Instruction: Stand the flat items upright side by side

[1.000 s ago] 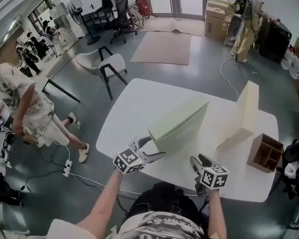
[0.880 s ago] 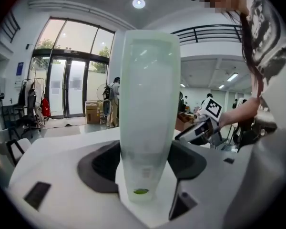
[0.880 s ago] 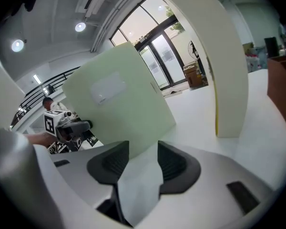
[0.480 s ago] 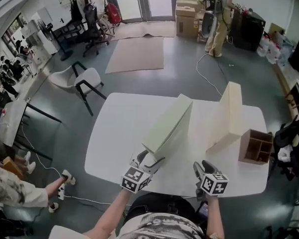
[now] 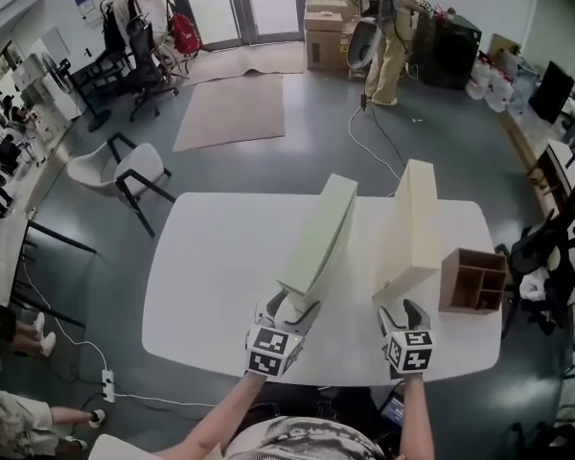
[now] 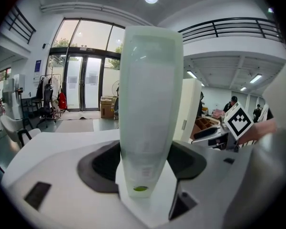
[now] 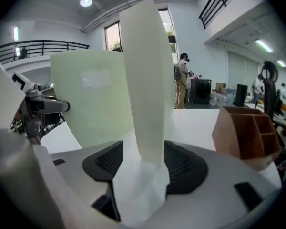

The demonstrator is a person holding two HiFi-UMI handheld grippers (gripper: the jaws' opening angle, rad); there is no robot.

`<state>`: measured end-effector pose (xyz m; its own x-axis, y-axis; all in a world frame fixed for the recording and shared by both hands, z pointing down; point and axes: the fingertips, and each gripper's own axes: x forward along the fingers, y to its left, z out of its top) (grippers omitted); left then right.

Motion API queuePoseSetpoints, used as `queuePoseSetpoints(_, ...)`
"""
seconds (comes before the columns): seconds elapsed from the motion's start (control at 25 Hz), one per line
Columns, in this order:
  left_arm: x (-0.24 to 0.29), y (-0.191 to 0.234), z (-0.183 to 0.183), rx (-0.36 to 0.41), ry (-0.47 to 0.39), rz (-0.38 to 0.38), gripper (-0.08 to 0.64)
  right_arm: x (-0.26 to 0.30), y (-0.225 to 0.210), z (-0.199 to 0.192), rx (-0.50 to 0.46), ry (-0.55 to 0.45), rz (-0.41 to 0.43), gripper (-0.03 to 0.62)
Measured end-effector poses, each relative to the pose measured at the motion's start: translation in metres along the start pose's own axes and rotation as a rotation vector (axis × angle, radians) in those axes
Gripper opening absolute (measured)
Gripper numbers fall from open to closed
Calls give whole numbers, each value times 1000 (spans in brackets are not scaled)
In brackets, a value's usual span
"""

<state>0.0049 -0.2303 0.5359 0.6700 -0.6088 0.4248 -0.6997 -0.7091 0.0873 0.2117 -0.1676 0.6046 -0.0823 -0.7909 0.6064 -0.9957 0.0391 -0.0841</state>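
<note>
Two flat panels stand on their long edges on the white worktop [image 5: 211, 276], both running from near to far. The green panel [image 5: 321, 230] is on the left and the cream panel [image 5: 412, 220] on the right. They are near each other but apart, with a strip of bare worktop between them. A wooden organiser [image 5: 472, 279] sits close by on the right, apart from the cream panel.

The left tongs [image 5: 294, 310] have just been closing and are now clamped on the near end of the green panel, one pad against each face. A thin panel on its edge would probably tip without that pinch, so the grip seems meant to keep it vertical while it is lined up with its neighbour.

The right tongs [image 5: 406, 312] have just been opening. The near end of the cream panel sits between them, but a gap shows beside one pad, so they bracket it rather than squeeze it. This looks like a release: the thicker cream panel appears able to stand alone, and the tongs flank it in case it wobbles.

The task looks nearly done. What remains is probably letting go of the green panel without toppling it.
</note>
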Motion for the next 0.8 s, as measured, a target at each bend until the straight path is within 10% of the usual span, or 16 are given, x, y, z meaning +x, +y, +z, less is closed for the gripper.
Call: queuePoseSetpoints(0.8, 77, -69, 27, -114, -29, 237, 305, 18, -17, 39, -278, -19, 360, 279)
